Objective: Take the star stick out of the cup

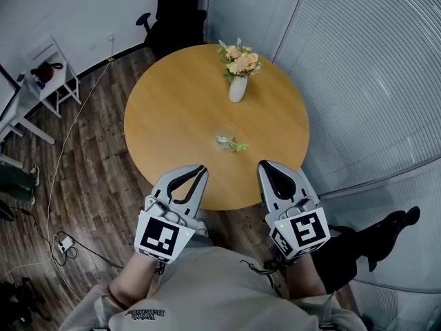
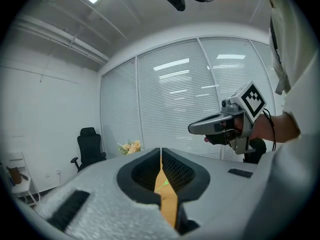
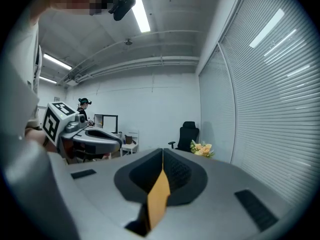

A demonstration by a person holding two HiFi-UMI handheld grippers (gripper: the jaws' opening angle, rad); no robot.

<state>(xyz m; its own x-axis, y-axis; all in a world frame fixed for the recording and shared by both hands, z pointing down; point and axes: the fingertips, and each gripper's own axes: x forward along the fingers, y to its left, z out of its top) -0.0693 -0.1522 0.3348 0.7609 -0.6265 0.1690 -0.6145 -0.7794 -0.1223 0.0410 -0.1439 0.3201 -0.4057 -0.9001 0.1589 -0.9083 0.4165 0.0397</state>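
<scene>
A clear glass cup stands near the middle of the round wooden table, with the green star stick leaning out of it to the right. My left gripper hovers over the table's near edge, left of the cup, with its jaws shut and empty. My right gripper hangs level with it on the right, also shut and empty. In the left gripper view the jaws meet at the tip, and a speck of the green stick shows through the slit. The right gripper view shows only closed jaws over bare wood.
A white vase of flowers stands at the table's far side. A black office chair sits behind the table. Blinds over a glass wall run along the right. A white side table and cables lie on the floor at the left.
</scene>
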